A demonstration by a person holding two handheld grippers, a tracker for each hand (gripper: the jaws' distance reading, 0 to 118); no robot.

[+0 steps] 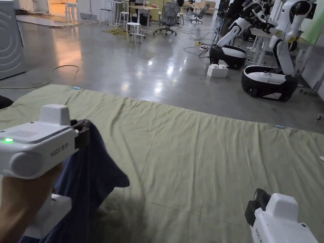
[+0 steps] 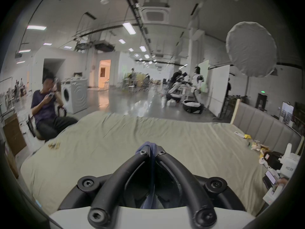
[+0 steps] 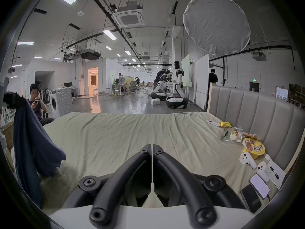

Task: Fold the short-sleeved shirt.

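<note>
Closest to the head camera, at lower left, a hand (image 1: 22, 202) grips the white body of the left gripper (image 1: 83, 133), raised above the bed. Its two black jaws are clamped together on a bunched fold of one dark navy shirt (image 1: 85, 186); in the left gripper view a small tuft of that cloth (image 2: 149, 145) pokes out past the jaw tips and a thin strip runs down between them. From the grip the shirt hangs in loose folds, one sleeve corner jutting out to the right, its lower part falling toward the near left edge of the sheet (image 1: 202, 158).

Lower right in the head view, the right gripper (image 1: 258, 202) sits low over the sheet, well apart from the shirt. In its own view the two jaws meet tip to tip with nothing between them (image 3: 152, 148), and the shirt (image 3: 33, 146) hangs far to the left.

One pale green sheet covers the bed, wrinkled. Along a grey padded headboard (image 3: 257, 110) lie snack packets, one yellow cup (image 3: 253, 148), two white controllers (image 3: 247, 160) and two phones (image 3: 255, 193).

Beyond the bed, one seated person (image 3: 35, 103), one washing machine (image 3: 61, 103) and two white robots (image 1: 272, 53) stand on the grey floor.
</note>
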